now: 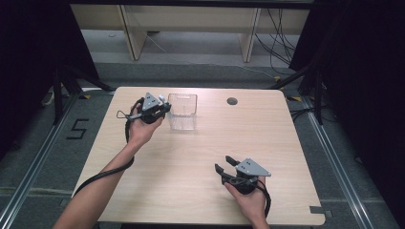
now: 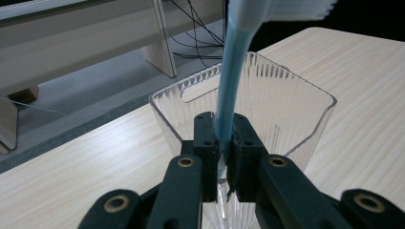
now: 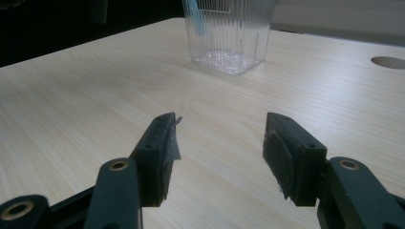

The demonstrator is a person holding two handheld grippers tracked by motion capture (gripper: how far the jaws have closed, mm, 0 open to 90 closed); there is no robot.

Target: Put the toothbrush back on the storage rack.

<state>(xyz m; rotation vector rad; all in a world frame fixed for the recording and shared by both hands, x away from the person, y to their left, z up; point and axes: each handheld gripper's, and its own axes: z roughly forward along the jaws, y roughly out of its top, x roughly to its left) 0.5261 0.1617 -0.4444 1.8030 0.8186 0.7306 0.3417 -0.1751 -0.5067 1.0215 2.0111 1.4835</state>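
A clear ribbed plastic cup [image 1: 183, 112] stands upright at the back of the wooden table [image 1: 200, 152]. My left gripper [image 1: 161, 109] sits at the cup's left side, shut on the pale blue handle of a toothbrush [image 2: 228, 86]. In the left gripper view the gripper [image 2: 223, 143] pinches the handle low down, the white bristle head [image 2: 286, 8] is at the top, and the cup [image 2: 296, 109] is just behind. My right gripper [image 1: 223, 163] rests near the front right, open and holding nothing [image 3: 219, 143]. It points toward the cup [image 3: 229, 33], where the blue handle [image 3: 193, 14] shows beside it.
A round cable hole [image 1: 232, 101] lies in the table's back right part, also seen as the hole [image 3: 388, 62] in the right gripper view. Beyond the table are the legs of a pale wooden bench [image 1: 136, 33] and loose cables [image 1: 279, 43] on the floor.
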